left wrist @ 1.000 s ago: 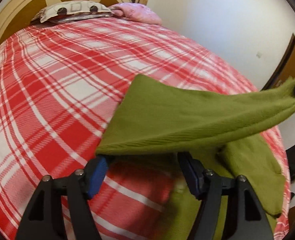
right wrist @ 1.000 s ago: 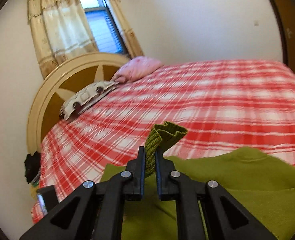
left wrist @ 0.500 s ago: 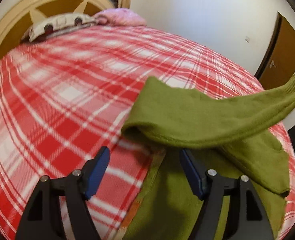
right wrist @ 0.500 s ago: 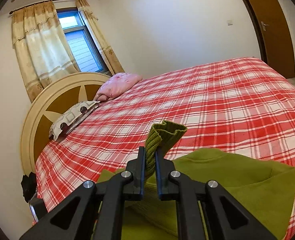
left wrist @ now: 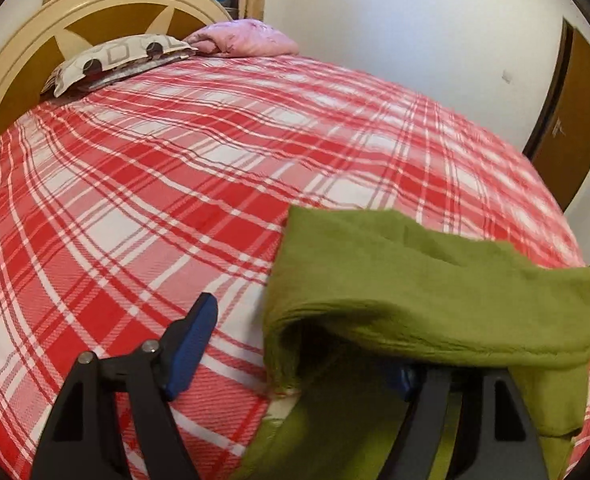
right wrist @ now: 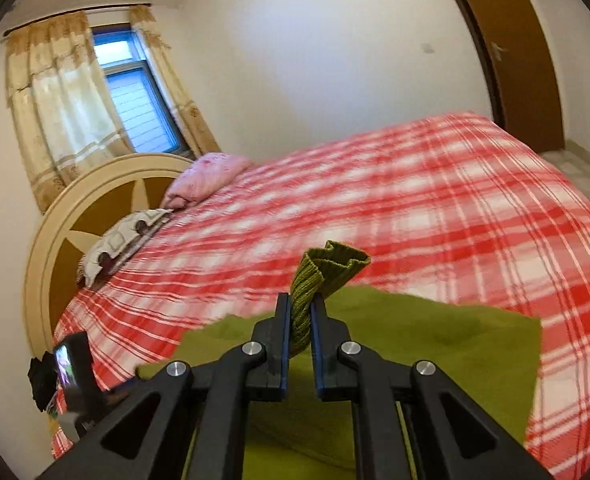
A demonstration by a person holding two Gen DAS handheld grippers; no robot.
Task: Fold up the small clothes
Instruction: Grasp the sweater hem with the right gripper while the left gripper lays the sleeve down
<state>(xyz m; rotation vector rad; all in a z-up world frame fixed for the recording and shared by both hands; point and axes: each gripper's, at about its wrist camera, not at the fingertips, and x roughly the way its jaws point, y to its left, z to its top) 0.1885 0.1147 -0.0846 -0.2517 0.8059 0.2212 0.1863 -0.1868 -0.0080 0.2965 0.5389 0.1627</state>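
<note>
The bed (left wrist: 175, 184) with its red plaid cover carries the whole job, a wide flat place where I can lay a garment out and fold it over itself. The green sweater (left wrist: 415, 280) lies near my edge of it, towards the right in the left view, its body flat on the cover and one part raised above the rest.

I hold that raised part up so it can travel across the body without dragging the lower layer. My right tool (right wrist: 299, 312) is clamped tight on the ribbed cuff (right wrist: 327, 266), which bunches up above the pads, and the green body spreads out just below and ahead of it. I judge this to be the sleeve going over in a fold.

My left tool (left wrist: 295, 344) stands with its jaws wide, having just been opening, and grips nothing. The lifted cloth drapes over its right finger and hides that pad, while the left finger (left wrist: 191, 344) is bare over the plaid. The folded edge of the sweater sits between the two fingers, nearer the right one, touching neither pad as far as I can see.
</note>
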